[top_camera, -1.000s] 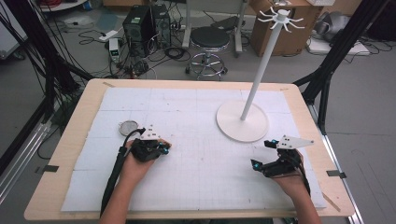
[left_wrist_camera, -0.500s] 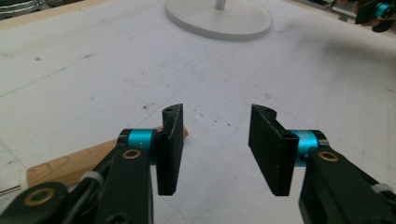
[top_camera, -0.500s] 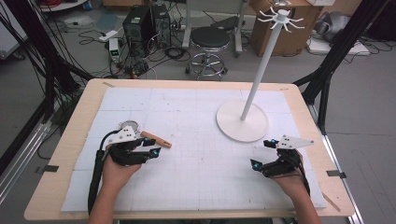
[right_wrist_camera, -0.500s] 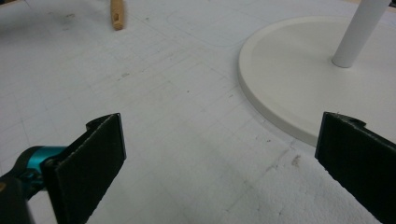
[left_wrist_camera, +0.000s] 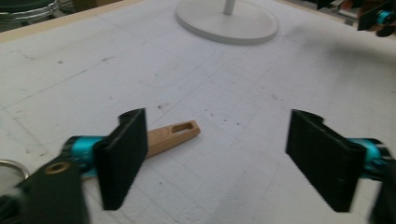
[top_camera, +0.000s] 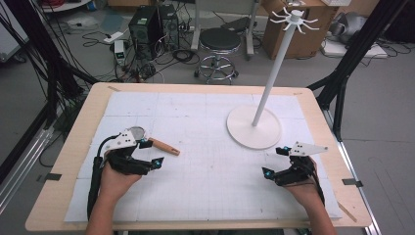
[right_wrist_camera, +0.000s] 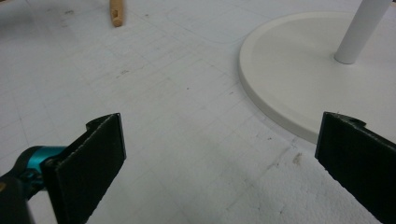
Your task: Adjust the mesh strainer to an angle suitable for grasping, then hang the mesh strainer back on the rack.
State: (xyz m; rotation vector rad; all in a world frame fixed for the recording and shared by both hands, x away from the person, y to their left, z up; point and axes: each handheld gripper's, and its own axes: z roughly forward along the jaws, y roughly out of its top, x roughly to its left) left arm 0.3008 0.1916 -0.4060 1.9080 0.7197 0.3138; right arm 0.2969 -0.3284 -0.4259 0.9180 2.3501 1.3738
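Two grippers rest low over the white mat [top_camera: 205, 147], one in each hand; the left gripper [top_camera: 147, 152] sits at the mat's left side with its jaws spread wide and nothing between them; a wooden handle [left_wrist_camera: 172, 135] with a slot near its end lies flat on the mat just beside its left jaw, a metal ring [left_wrist_camera: 10, 169] at its other end; the right gripper [top_camera: 274, 161], jaws also spread and empty, sits near the round base [right_wrist_camera: 299, 79] of the white stand [top_camera: 274, 73].
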